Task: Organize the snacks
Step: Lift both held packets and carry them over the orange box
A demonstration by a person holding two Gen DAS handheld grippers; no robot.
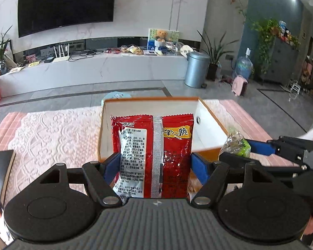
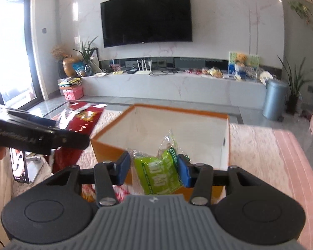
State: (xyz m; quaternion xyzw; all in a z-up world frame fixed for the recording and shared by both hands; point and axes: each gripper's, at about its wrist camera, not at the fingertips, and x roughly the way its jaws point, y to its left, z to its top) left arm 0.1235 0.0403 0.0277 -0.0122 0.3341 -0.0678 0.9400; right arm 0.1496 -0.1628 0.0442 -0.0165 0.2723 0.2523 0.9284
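An open orange box with white inside (image 1: 208, 116) (image 2: 198, 129) stands on the table. My left gripper (image 1: 154, 166) is shut on a red snack bag (image 1: 152, 150), held upright just in front of the box's near wall. The bag also shows in the right wrist view (image 2: 83, 120). My right gripper (image 2: 154, 169) is shut on a green snack packet in clear wrap (image 2: 158, 173), held at the box's near edge. In the left wrist view the right gripper (image 1: 243, 148) and the green packet (image 1: 237, 143) sit at the box's right corner.
A pink lace cloth (image 1: 52, 133) covers the table. A phone or tablet (image 2: 20, 164) lies at the left, with more snack packs under the grippers (image 2: 87, 193). A grey bin (image 1: 196, 68) and a long TV bench (image 1: 94, 70) stand beyond on the floor.
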